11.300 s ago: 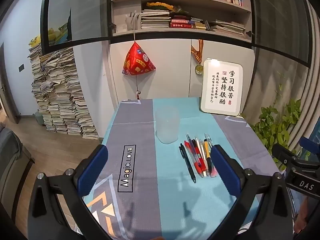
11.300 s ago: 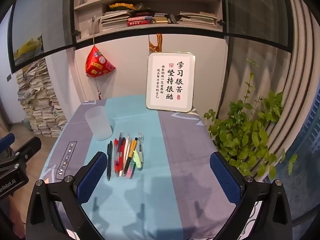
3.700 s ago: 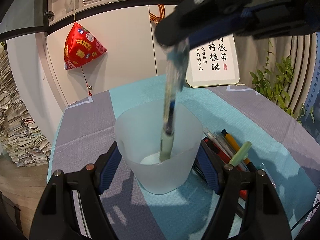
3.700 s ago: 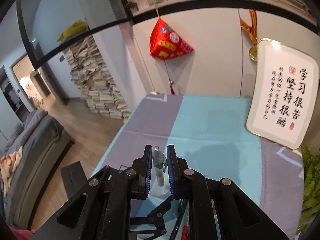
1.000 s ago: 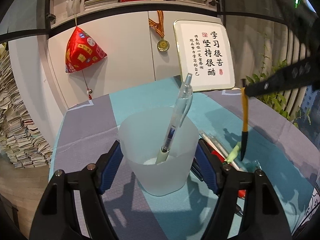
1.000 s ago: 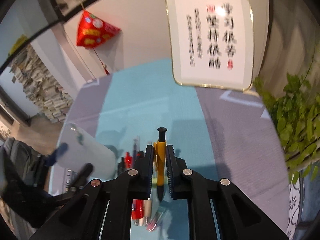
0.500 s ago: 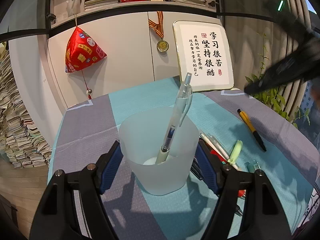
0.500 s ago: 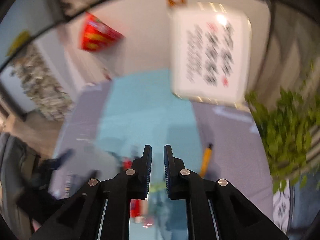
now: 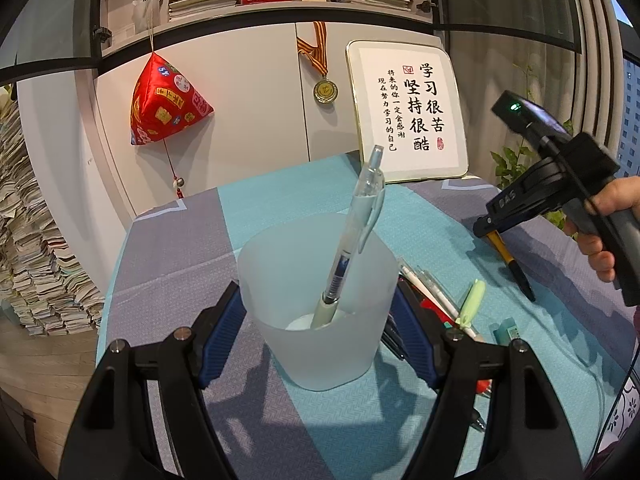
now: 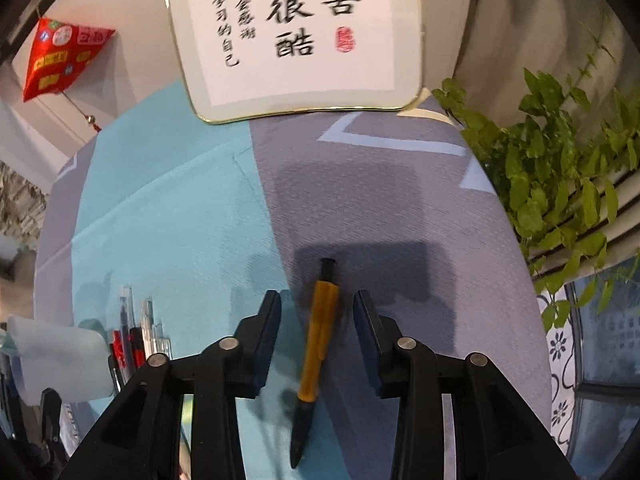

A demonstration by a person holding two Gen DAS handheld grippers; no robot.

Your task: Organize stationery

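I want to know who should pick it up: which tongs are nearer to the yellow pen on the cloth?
Right. The right tongs are open astride the yellow pen. The left tongs grip the cup, off to its side.

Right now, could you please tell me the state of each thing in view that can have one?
Frosted translucent plastic cup: upright, between the left hand-held gripper's blue pads.
Clear blue-ink click pen: leaning inside the cup.
Yellow-and-black pen: flat on the tablecloth, between open jaws, untouched.
Right hand-held gripper: open.
Remaining pens: flat beside the cup.
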